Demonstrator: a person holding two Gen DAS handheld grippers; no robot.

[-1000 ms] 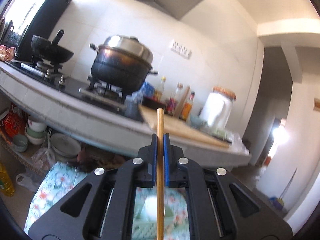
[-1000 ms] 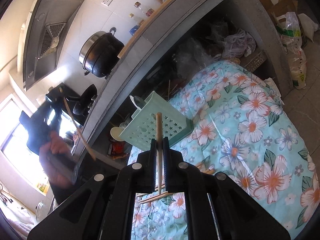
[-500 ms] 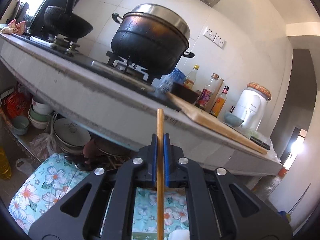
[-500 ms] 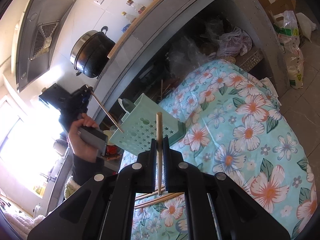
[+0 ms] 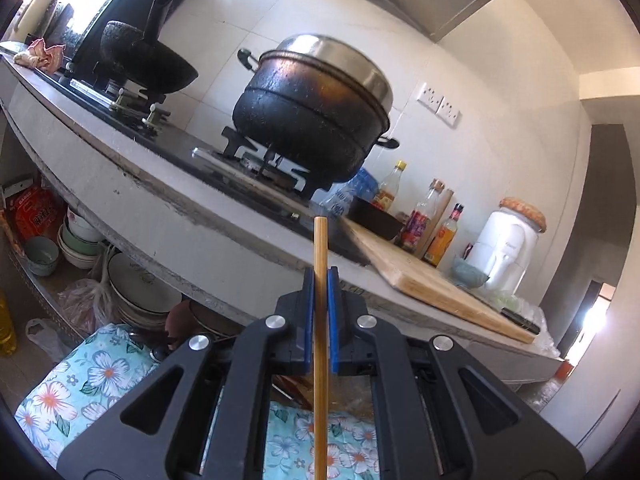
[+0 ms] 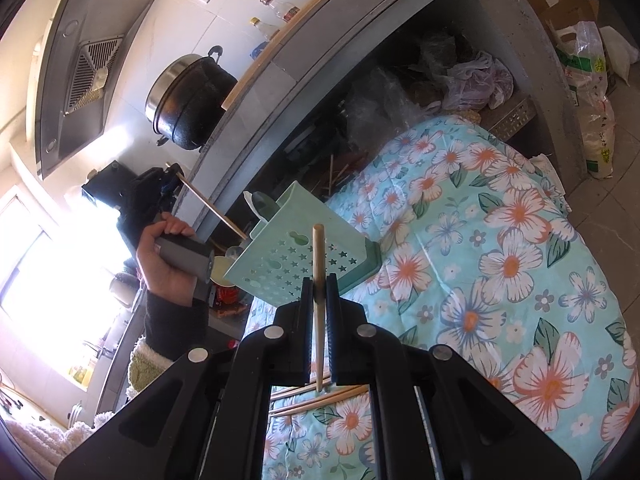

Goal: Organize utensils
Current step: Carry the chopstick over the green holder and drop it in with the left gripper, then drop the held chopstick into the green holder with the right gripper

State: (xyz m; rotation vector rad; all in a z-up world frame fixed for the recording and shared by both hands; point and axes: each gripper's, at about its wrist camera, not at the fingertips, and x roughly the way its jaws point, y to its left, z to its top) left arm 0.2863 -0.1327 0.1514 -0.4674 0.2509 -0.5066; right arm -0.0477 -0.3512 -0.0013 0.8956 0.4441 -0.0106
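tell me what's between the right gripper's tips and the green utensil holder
Only the chopstick clamped in the right gripper; in the right wrist view it pokes up across the green utensil holder.

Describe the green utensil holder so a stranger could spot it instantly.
Find the flowered turquoise cloth spread in front of the kitchen counter. At its counter-side edge stands the utensil holder, a mint-green plastic box punched with star-shaped holes. It is the only upright plastic thing there; loose chopsticks lie flat nearby.
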